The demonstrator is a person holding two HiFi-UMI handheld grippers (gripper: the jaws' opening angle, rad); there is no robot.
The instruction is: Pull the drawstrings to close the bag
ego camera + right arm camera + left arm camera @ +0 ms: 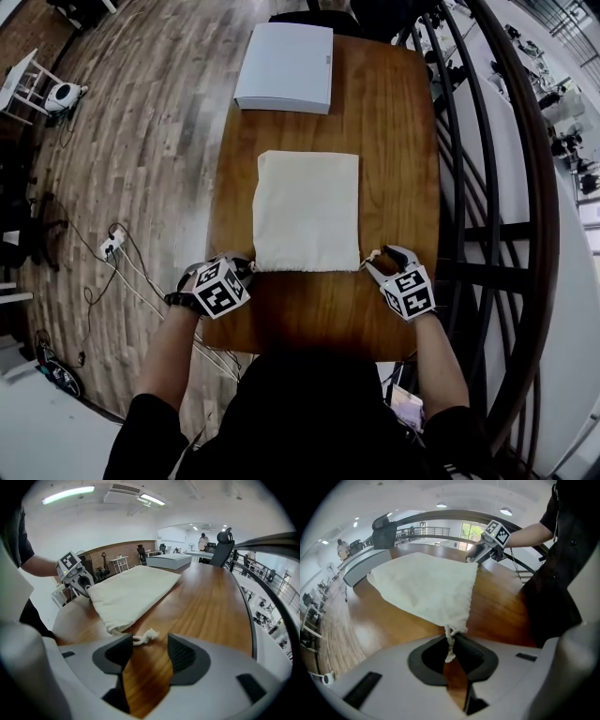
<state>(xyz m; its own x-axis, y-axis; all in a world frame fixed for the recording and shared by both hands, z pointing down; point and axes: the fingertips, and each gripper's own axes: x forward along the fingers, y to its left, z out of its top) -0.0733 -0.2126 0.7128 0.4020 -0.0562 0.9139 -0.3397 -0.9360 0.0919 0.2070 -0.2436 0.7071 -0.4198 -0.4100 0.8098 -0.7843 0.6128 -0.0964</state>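
- The bag lies flat in the middle of the surface, pale cloth, with its mouth along the edge nearest you.
- The mouth edge is slightly puckered, and a cord leaves it at each near corner.
- The left cord runs from the bag's near left corner straight down into your left gripper.
- That gripper's fingers are closed together on the left cord; its frayed end shows just where the pads meet, and the cloth at that corner bunches toward them.
- The right cord ends in a knot lying on the surface just off the bag's near right corner.
- Your right gripper is down at that corner with its fingers standing apart, one on each side of the knot. The pads do not press on it, so this gripper holds nothing.
- In the head view both grippers sit at the bag's near corners, left gripper and right gripper, pointing steeply down.
- A white box lies at the far end of the surface, well apart from the bag.
- A dark railing curves along the right side of the surface.
- On the wooden floor to the left lies a power strip with cables.
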